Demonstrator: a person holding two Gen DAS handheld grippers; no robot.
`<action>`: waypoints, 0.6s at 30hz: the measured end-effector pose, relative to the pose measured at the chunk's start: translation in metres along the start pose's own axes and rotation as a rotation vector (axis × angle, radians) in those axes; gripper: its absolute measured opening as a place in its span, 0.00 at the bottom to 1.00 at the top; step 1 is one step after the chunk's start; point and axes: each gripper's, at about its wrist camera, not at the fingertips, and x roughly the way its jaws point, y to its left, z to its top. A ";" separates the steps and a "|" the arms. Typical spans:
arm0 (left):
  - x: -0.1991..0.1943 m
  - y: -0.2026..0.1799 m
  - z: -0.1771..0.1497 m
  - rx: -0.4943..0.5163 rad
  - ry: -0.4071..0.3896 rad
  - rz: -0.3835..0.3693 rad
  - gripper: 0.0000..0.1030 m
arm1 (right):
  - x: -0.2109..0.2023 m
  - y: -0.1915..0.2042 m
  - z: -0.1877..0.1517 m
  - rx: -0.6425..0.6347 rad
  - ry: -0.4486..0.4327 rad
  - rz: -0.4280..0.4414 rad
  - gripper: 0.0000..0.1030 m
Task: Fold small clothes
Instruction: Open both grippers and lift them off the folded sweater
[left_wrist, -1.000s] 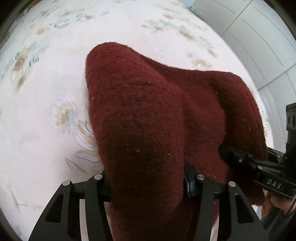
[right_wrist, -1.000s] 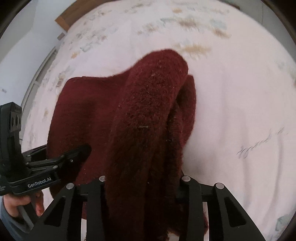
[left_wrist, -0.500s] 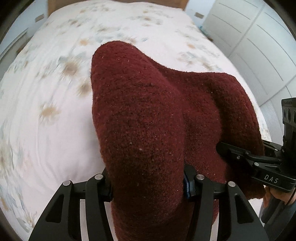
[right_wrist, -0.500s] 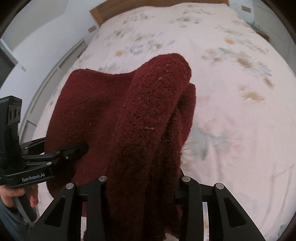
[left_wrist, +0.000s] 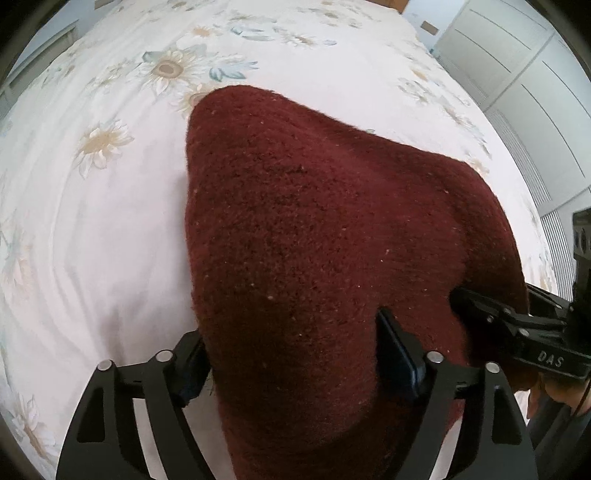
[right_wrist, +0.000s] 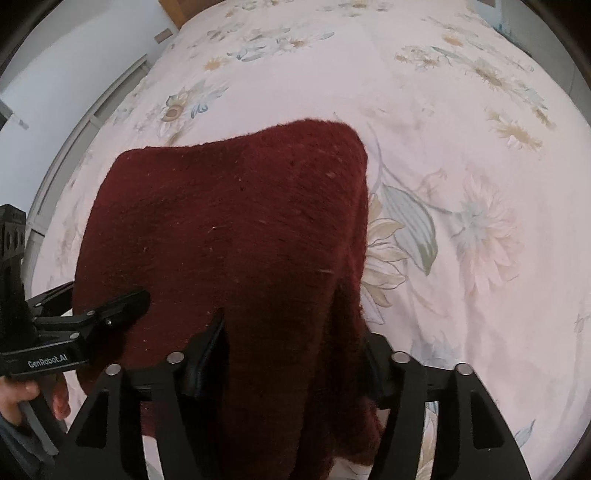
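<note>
The left gripper (left_wrist: 291, 354) sat at the bottom of its own view with its jaws just spread wider, the dark red sweater (left_wrist: 332, 229) still lying between them. Its right pad (left_wrist: 399, 354) stood visibly clear of the wool, while the other pad was half hidden under the cloth, so the gripper looked released rather than clamped. The right gripper (right_wrist: 291, 354) matched it at the bottom of its view: jaws just widened, the sweater (right_wrist: 229, 229) draped between, a dark gap showing beside the left pad (right_wrist: 207, 354). Each gripper also showed in the other's view, the right one at the lower right edge of the left view and the left one at the lower left of the right view, both at the near edge of the sweater and each carried by a hand (right_wrist: 22, 398). The sweater lay spread over the middle of the flowered bedsheet (left_wrist: 92, 221), its far edge toward the upper part of each frame. The step in hand seemed to be letting go after laying a fold down. To do it well, both grippers would probably need to back out straight and together, jaws wide, so the fuzzy wool would not snag on a pad and drag the fold crooked.
</note>
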 end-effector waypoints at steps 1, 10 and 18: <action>-0.001 -0.002 0.002 -0.005 -0.002 0.012 0.80 | -0.003 0.001 0.000 -0.006 -0.005 -0.009 0.74; -0.037 -0.018 -0.006 0.041 -0.071 0.112 0.99 | -0.047 0.002 -0.014 -0.065 -0.073 -0.084 0.94; -0.066 -0.012 -0.039 0.034 -0.118 0.127 0.99 | -0.057 -0.005 -0.038 -0.089 -0.122 -0.116 1.00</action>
